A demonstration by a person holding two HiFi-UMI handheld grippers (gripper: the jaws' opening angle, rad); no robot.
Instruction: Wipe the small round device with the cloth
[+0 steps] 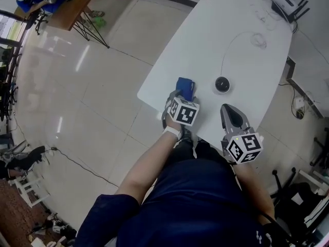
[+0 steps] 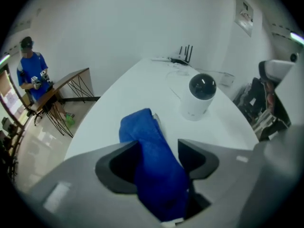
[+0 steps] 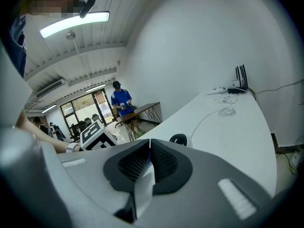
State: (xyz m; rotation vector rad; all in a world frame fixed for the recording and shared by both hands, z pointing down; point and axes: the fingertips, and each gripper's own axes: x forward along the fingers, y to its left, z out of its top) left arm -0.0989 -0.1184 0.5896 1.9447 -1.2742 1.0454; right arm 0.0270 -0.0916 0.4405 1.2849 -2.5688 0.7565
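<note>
In the head view, the person's dark shirt (image 1: 200,205) fills the 6 o'clock edge, with both forearms reaching up to the near end of the white bench (image 1: 216,35). The left gripper (image 1: 177,95) points down at the blue cloth (image 1: 186,86), which lies bunched on the bench near that end. The small round device (image 1: 222,84) stands at the cloth's 3 o'clock, apart from it, and a thin cable (image 1: 241,37) runs from it toward a router (image 1: 289,4) at 1 o'clock. The right gripper (image 1: 226,108) is at the device's 6 o'clock, clear of it.

In the left gripper view, the fingers (image 2: 197,158) stand wide apart. The cloth (image 2: 152,160) lies lengthwise in the gap between them, and they do not pinch it. The device (image 2: 199,96), a white body under a black dome, stands upright at the cloth's 1 o'clock. At 9 o'clock a person in blue (image 2: 32,72) stands by a wooden table (image 2: 66,82).

In the right gripper view, the fingers (image 3: 164,163) are pressed fully together. A pale strip shows at their seam, and I cannot tell what it is. The device's dark dome (image 3: 179,139) peeks over them at 12 o'clock. The left gripper's marker cube (image 3: 97,133) sits at 10 o'clock.
</note>
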